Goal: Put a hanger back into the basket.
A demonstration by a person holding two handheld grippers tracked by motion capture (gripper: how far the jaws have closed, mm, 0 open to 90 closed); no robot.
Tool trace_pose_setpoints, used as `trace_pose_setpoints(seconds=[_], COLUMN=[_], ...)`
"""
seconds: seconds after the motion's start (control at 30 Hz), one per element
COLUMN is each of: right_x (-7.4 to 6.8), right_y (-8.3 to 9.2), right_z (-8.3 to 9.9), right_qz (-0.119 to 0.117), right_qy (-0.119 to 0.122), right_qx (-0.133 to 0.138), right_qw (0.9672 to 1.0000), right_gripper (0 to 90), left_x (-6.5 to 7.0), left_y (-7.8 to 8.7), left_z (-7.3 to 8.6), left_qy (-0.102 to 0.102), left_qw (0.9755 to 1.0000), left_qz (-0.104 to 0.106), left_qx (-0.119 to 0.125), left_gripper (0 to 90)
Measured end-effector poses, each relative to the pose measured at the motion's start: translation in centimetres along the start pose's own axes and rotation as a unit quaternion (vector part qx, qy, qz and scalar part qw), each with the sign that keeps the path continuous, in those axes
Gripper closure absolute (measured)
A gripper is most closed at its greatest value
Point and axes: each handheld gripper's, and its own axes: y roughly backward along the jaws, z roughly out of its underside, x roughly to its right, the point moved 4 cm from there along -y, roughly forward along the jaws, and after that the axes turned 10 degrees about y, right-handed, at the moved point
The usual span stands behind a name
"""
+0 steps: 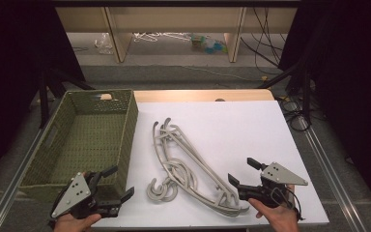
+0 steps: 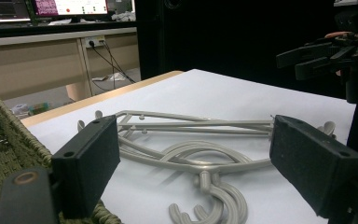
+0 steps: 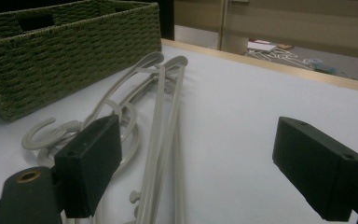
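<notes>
Nothing done yet: my left gripper (image 1: 118, 183) and right gripper (image 1: 241, 171) both gape wide and empty at the bottom of the frame, hangers (image 1: 188, 169) piled mid-desk between them, basket (image 1: 130, 125) at left unfilled.

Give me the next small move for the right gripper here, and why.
Probably ease the right gripper forward and down onto the near end of the hangers. Its jaws stand open with nothing between them, the stacked grey hangers lie just ahead on the white table, and the green basket sits empty beside them.
</notes>
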Motion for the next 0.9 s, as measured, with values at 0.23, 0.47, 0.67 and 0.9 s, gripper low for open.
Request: trace_pose_setpoints(seconds=[0.23, 0.47, 0.67, 0.9], right_x=[-0.9, -2.4, -4.5, -7.3], right_y=[-0.4, -1.2, -2.8, -5.0], right_z=[-0.1, -0.3, -0.6, 0.1], right_qz=[-0.016, -0.054, -0.098, -0.154], right_qy=[0.008, 0.021, 0.058, 0.110], right_qx=[-0.013, -0.044, -0.080, -0.152], right_qw=[0.9997, 0.9973, 0.9903, 0.9700], right_gripper=[16.4, 16.7, 19.2, 24.3], left_x=[0.2, 0.2, 0.4, 0.5], left_y=[0.0, -0.1, -0.2, -0.3], left_z=[0.0, 0.0, 0.0, 0.1], left_qy=[0.000, -0.001, -0.002, -0.003], left_qw=[1.0000, 1.0000, 1.0000, 1.0000], left_qz=[0.002, 0.001, 0.003, 0.006], left_qx=[0.000, 0.001, -0.002, -0.003], left_gripper=[15.6, 15.6, 15.6, 15.6])
